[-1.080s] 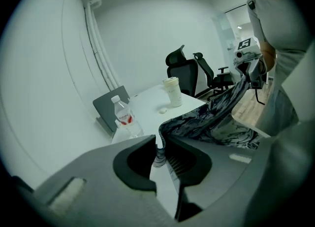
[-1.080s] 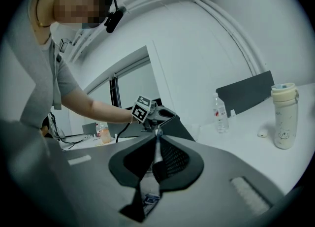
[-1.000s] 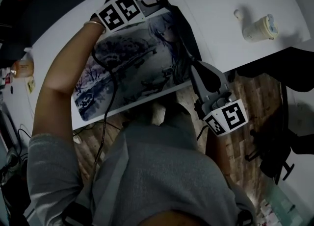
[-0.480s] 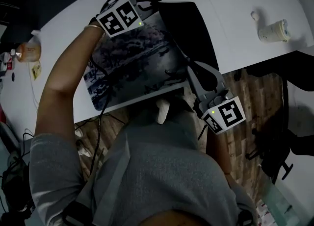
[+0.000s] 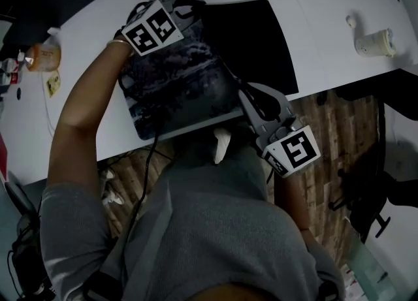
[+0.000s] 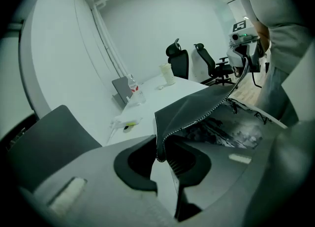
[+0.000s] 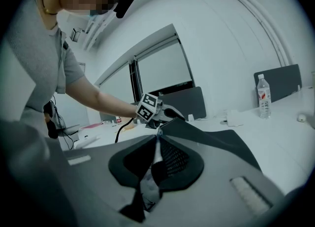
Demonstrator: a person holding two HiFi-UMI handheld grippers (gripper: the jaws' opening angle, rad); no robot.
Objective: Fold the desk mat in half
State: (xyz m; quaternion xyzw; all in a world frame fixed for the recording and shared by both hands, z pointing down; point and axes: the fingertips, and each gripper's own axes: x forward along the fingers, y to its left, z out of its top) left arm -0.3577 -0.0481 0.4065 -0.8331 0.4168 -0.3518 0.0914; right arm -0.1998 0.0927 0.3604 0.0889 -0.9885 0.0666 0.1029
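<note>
**Surroundings.** A white surface is carrying a paper cup at its far right, a water bottle toward the far side and an orange-topped container at the left. All three are sitting well apart from the mat. Two office chairs are standing beyond the surface's end. A black cable is hanging down past the near edge over a wooden floor. Your grey shirt is filling the lower head view and covering part of that edge.

**Fingers.** You are holding the left gripper with its fingers almost closed, and they are pinching the far corner of the mat. The stitched edge is running down between the pads. You are holding the right gripper the same way, nearly closed and clamping the near corner, with the thin edge standing between its pads.

**Desk mat**. It is lying at the surface's near edge, between your two grippers. The left part is showing its dark printed picture face up. The right part is turning over and showing its plain black back. The stitched edge is stretching from one gripper to the other, raised above the printed face.
</note>
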